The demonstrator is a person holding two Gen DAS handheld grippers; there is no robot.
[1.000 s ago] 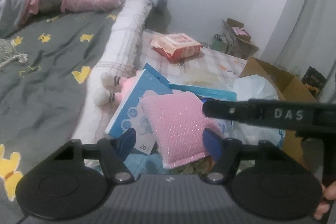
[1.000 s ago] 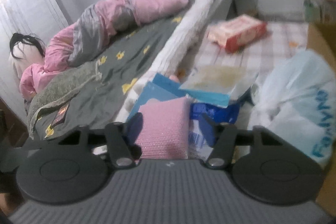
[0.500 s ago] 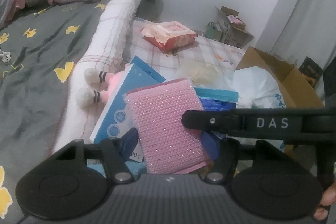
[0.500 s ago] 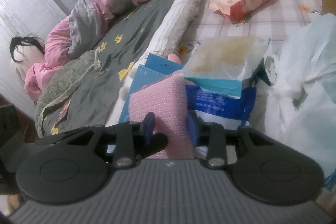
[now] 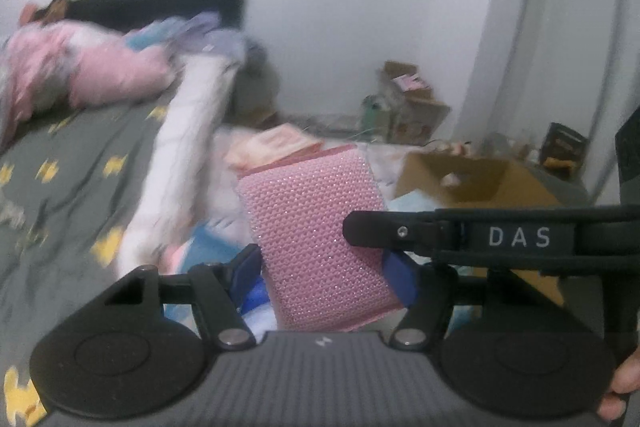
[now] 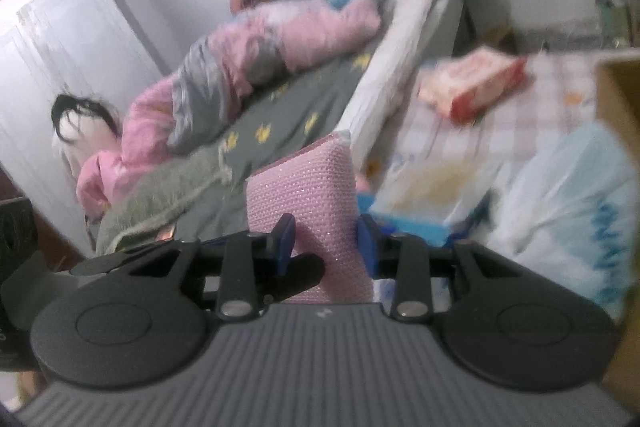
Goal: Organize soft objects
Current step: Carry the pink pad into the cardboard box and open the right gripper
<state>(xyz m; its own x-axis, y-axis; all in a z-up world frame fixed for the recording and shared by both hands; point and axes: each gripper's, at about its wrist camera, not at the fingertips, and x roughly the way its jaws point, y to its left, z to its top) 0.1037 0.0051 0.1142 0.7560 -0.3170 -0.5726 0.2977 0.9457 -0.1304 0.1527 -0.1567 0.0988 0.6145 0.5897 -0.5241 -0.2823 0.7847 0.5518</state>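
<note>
A pink knitted sponge pad (image 5: pixel 320 239) stands lifted above the clutter. My left gripper (image 5: pixel 324 271) has its blue fingertips against both sides of the pad. My right gripper (image 6: pixel 326 241) is also shut on the same pink pad (image 6: pixel 312 195); its black finger (image 5: pixel 460 233), marked DAS, crosses the left wrist view from the right and lies over the pad's right edge. Both grippers hold the pad upright between them.
A grey bed (image 5: pixel 72 163) with yellow prints and a pink quilt (image 6: pixel 248 51) lies to the left. A cardboard box (image 5: pixel 472 183), a light blue plastic bag (image 6: pixel 560 195), a red-and-white packet (image 6: pixel 476 83) and blue packages (image 6: pixel 408 223) lie on the checked mat at right.
The right gripper closed on the pink pad, then both grippers lifted it up off the blue packages. Both views have tilted upward and are blurred by motion.
</note>
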